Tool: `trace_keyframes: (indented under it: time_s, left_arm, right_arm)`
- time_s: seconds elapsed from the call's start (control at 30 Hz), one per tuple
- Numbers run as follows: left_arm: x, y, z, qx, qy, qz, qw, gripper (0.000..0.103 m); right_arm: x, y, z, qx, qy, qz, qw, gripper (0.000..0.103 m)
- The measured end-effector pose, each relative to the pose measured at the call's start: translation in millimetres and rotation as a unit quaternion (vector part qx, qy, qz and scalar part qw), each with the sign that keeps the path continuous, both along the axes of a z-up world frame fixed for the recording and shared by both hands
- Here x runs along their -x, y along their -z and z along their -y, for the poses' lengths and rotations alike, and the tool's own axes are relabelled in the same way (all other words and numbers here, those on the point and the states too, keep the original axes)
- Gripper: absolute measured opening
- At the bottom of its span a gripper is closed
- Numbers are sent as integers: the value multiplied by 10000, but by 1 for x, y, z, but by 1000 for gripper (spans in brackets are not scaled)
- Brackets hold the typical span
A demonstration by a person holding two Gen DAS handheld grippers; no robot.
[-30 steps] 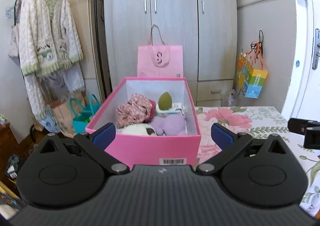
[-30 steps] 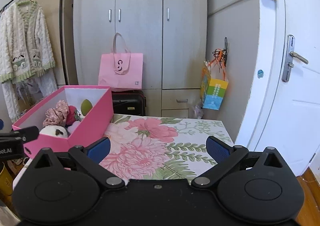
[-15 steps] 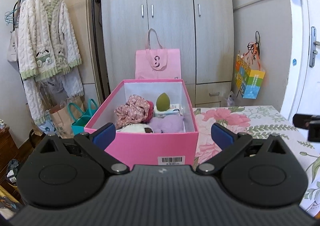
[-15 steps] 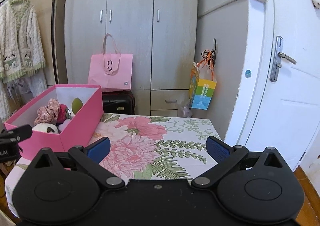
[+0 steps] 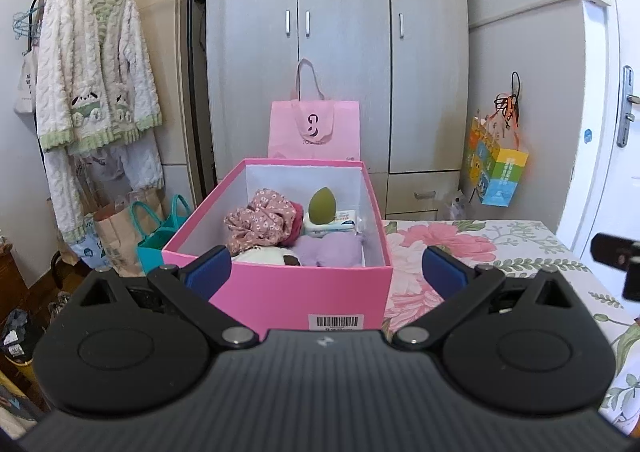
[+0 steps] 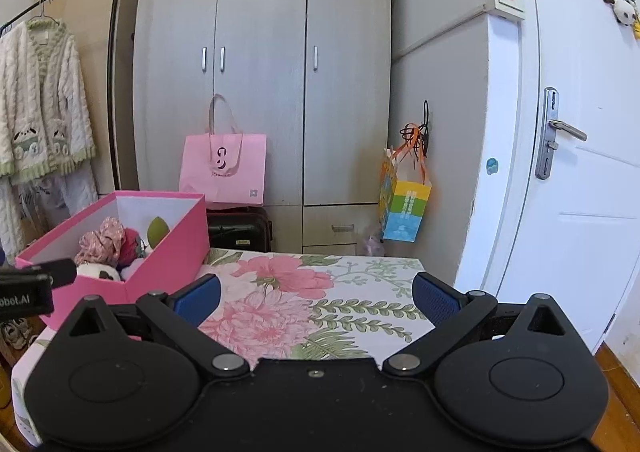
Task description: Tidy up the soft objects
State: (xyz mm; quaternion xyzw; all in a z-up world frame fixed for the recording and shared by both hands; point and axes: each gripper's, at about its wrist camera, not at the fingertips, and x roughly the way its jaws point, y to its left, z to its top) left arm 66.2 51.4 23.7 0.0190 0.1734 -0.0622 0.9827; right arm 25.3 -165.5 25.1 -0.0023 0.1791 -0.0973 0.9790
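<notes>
A pink box (image 5: 280,288) stands on the flowered tablecloth (image 5: 460,248). Inside lie a floral pink scrunchie (image 5: 260,219), a green egg-shaped sponge (image 5: 322,205), a pack of wipes (image 5: 340,223), a lilac soft piece (image 5: 332,250) and a white-and-brown plush (image 5: 264,256). My left gripper (image 5: 325,272) is open and empty, held just in front of the box. My right gripper (image 6: 316,298) is open and empty above the cloth, to the right of the box (image 6: 160,264).
A pink tote bag (image 5: 314,131) stands behind the box against the grey wardrobe (image 5: 336,51). A colourful bag (image 6: 404,207) hangs on the wall. A white door (image 6: 580,171) is at right. A cardigan (image 5: 92,83) hangs at left.
Both grippers have drawn back and risen slightly, so the box looks smaller and further off. Both stay open and empty.
</notes>
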Motion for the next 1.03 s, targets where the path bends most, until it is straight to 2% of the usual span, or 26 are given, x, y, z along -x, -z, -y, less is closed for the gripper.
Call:
trace_keyframes:
  time_s: [0.17,0.37,1.03]
  left_arm:
    - [3,0,2,-103,-3,137,9999,103]
    - [5,0,2,-113,-30,103,9999,103]
    - [9,0,3,-143,-18,57,9999,103]
  right_arm:
    - [2,3,-1,-64,-71,6,10000,103]
    - [6,1,-5,49,74,141,9999,103]
    - [6,1,-5,79,79,64,9999,103]
